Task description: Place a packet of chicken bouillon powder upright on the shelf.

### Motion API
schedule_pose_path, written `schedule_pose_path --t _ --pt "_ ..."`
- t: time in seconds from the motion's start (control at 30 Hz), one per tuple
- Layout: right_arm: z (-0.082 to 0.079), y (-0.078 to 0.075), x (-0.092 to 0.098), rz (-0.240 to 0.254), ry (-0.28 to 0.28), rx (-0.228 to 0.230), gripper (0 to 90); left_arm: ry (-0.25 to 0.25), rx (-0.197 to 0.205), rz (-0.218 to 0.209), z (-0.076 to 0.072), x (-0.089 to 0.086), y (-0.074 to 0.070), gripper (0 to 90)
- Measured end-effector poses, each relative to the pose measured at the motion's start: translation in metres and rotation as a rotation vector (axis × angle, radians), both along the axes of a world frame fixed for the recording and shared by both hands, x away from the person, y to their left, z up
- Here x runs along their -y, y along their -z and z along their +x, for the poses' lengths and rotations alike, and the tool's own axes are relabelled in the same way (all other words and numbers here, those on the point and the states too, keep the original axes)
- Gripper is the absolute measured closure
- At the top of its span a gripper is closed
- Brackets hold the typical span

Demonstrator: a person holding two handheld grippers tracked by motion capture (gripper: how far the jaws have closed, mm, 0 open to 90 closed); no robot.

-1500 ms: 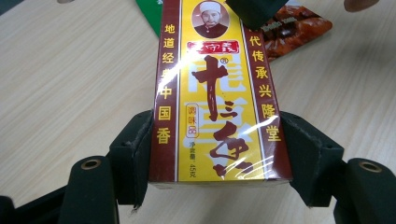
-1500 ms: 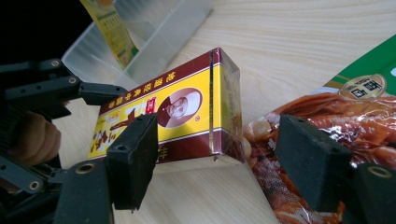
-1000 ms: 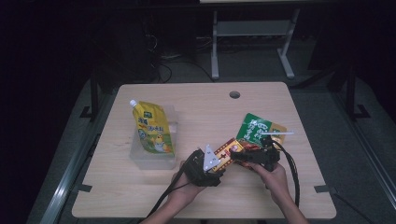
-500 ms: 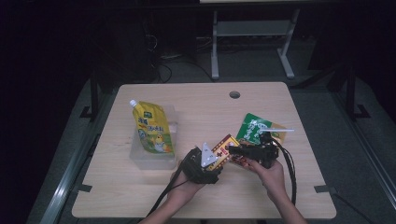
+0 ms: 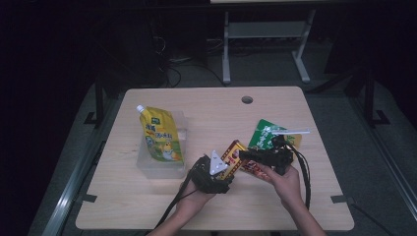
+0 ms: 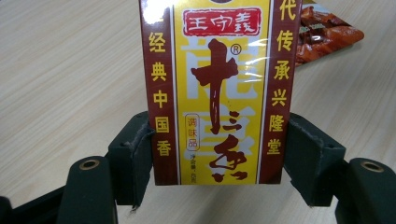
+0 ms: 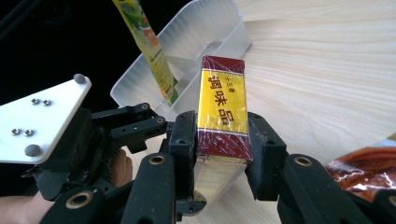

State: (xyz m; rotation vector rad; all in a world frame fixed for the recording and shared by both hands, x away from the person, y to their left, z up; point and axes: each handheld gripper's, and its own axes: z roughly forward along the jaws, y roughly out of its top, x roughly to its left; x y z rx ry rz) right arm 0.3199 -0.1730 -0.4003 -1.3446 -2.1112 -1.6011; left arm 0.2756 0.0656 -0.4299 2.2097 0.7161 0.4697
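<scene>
A yellow and dark red seasoning box (image 5: 234,155) (image 6: 219,93) (image 7: 222,109) hangs just above the table, near its front middle. My left gripper (image 5: 228,166) (image 6: 219,154) is shut on its lower end, pads pressed against both long sides. My right gripper (image 5: 244,156) (image 7: 222,135) comes in from the right. Its jaws have just been closing, and its pads now touch the two narrow sides of the box's other end. In the right gripper view the left gripper's grey plate (image 7: 44,121) sits at the left.
A clear plastic bin (image 5: 162,167) (image 7: 201,32) stands left of the hands, with a yellow spout pouch (image 5: 160,135) (image 7: 147,42) leaning in it. A green packet (image 5: 268,132) and a red snack packet (image 6: 327,32) (image 7: 364,163) lie on the table to the right. The tabletop has a cable hole (image 5: 247,100) at the back.
The right gripper has risen a little and shifted left onto the box, and its jaws have narrowed around it. The left gripper has kept its hold and its place.
</scene>
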Motion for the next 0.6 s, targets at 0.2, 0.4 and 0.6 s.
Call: schedule_pose_path --t 0.2,0.4,0.6 --pt "0.003 -0.012 -0.004 -0.046 -0.024 0.046 67.3 0.016 -0.021 -0.023 -0.001 -0.006 -0.003 29.6" --pt "0.007 -0.024 -0.006 -0.113 -0.029 0.083 67.4 0.033 -0.043 -0.031 -0.009 -0.014 -0.003 27.6" --pt "0.016 -0.036 -0.01 -0.212 -0.044 0.147 67.3 0.057 -0.047 -0.035 -0.019 -0.021 0.002 26.7"
